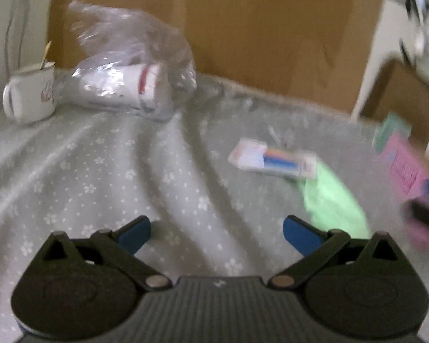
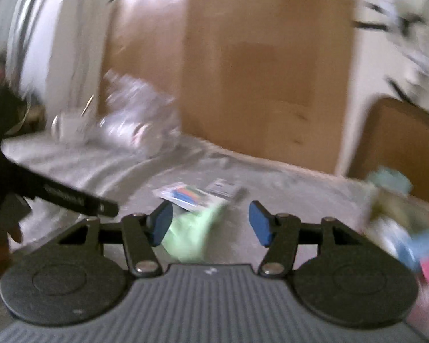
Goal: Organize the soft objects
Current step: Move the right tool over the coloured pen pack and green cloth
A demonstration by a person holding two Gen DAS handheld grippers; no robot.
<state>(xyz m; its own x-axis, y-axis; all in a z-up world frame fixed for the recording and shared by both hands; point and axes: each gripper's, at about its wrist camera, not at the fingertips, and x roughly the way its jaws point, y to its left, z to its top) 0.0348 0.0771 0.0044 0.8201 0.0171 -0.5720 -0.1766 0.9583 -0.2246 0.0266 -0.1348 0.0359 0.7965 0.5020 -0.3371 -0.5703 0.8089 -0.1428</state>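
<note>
My left view alone shows the mug [image 1: 31, 94] sharply, upper left beside the clear bag [image 1: 134, 80], and a pink pack [image 1: 406, 168] at right. My right view shows a black bar [image 2: 71, 197] at left. The green cloth [image 1: 334, 200] lies on the grey sheet [image 1: 100, 171], low in both frames. My left claw [image 1: 216, 233] gapes wide, tilted down; my right claw [image 2: 210, 223] stands part open, empty, the cloth [image 2: 191, 234] beyond its left finger.

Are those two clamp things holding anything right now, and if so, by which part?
Nothing is held. The left hand-held gripper and the right hand-held gripper both stand open over the bedsheet; the green cloth lies untouched beneath.
</note>
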